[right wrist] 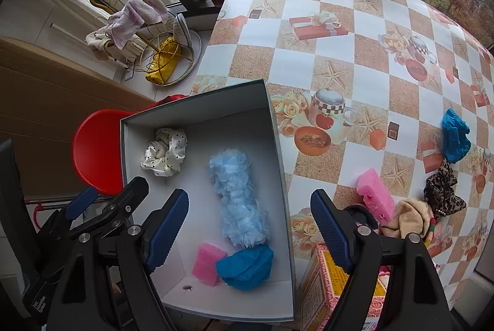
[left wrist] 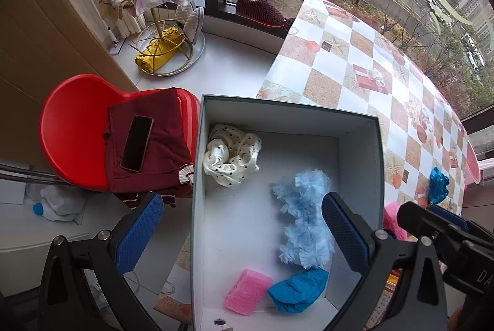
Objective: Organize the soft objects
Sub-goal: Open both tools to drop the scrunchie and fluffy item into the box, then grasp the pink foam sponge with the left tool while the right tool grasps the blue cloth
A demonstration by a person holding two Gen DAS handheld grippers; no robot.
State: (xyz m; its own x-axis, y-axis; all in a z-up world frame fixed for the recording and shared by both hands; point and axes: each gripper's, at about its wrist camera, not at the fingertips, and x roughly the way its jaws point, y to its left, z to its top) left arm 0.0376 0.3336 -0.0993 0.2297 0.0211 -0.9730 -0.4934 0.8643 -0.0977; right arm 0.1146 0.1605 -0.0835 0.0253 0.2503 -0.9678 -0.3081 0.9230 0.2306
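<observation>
Right wrist view: both grippers' fingers gape empty over the box [right wrist: 282, 164], and the pink sponge [right wrist: 375, 196] near the worktop's near edge looks light and squishy, so pinch its middle.

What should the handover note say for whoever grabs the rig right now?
Left gripper: open, empty, above the box.
Right gripper: open, empty, straddling the box's right wall.
In box: polka-dot scrunchie, fluffy blue piece, pink sponge, blue cloth.
Left on the table: second pink sponge, blue scrunchie, leopard scrunchie, beige cloth.
Next: probably the nearby pink sponge.
</observation>
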